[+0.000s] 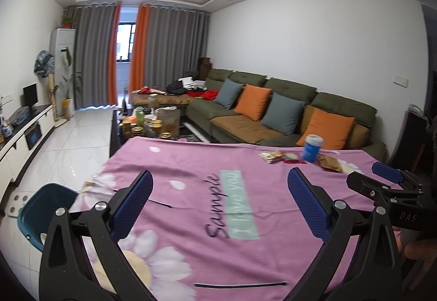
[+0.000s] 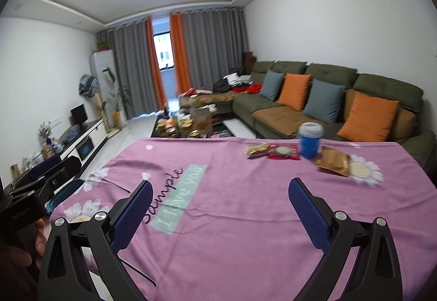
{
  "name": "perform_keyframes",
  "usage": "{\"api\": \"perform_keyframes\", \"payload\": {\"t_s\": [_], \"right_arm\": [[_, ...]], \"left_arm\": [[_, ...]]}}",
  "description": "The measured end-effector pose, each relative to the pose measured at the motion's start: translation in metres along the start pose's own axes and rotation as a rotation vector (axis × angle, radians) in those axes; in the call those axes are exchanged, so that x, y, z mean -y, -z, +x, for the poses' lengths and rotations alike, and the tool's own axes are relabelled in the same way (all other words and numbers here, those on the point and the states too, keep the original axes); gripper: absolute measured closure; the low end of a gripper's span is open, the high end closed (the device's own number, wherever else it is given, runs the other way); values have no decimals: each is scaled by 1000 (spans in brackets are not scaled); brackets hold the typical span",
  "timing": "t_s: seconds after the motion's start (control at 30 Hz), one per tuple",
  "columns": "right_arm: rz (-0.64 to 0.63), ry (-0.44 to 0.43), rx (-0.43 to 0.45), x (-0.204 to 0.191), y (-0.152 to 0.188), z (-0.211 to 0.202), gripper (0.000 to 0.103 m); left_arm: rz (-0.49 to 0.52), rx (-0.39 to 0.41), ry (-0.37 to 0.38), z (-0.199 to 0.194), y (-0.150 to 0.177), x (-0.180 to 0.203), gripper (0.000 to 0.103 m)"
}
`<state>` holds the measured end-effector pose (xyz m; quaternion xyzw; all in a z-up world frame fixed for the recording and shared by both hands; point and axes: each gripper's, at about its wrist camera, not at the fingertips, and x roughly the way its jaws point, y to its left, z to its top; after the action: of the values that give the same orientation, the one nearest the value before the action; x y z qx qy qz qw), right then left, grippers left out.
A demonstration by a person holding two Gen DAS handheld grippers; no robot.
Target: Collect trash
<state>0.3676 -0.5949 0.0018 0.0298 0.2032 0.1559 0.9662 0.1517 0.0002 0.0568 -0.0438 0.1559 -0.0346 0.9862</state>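
Note:
Trash lies at the far right of the pink cloth-covered table (image 2: 245, 219): a clear snack packet (image 2: 256, 150), a red packet (image 2: 284, 152), a blue cup with a white lid (image 2: 310, 144) and a gold bag (image 2: 333, 161). The left wrist view shows the same cup (image 1: 312, 148) and gold bag (image 1: 330, 163). My right gripper (image 2: 220, 191) hovers open over the cloth, well short of the trash. My left gripper (image 1: 220, 183) is open too, above the printed lettering, nothing between its fingers. A teal bin (image 1: 41, 216) stands on the floor by the table's left edge.
Behind the table a green sofa (image 2: 327, 99) with orange and blue cushions runs along the right wall. A cluttered coffee table (image 1: 147, 123) stands beyond the table's far edge. A TV cabinet (image 1: 24, 131) lines the left wall, with white tiled floor between.

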Motion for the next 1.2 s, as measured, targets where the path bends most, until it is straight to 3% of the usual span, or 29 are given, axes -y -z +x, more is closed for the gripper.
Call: {"api": "perform_keyframes", "payload": {"t_s": [0.2, 0.6, 0.93, 1.2], "right_arm": [[4, 63, 49, -2, 15, -27, 7], [-30, 127, 146, -31, 47, -61, 7], [-88, 84, 192, -50, 64, -77, 7], [-75, 68, 227, -55, 72, -88, 7]], "left_arm": [[30, 46, 32, -19, 10, 18, 6], [19, 111, 63, -60, 39, 6, 6], [-9, 217, 1, -103, 61, -14, 6], [1, 246, 17, -114, 63, -9, 6]]}}
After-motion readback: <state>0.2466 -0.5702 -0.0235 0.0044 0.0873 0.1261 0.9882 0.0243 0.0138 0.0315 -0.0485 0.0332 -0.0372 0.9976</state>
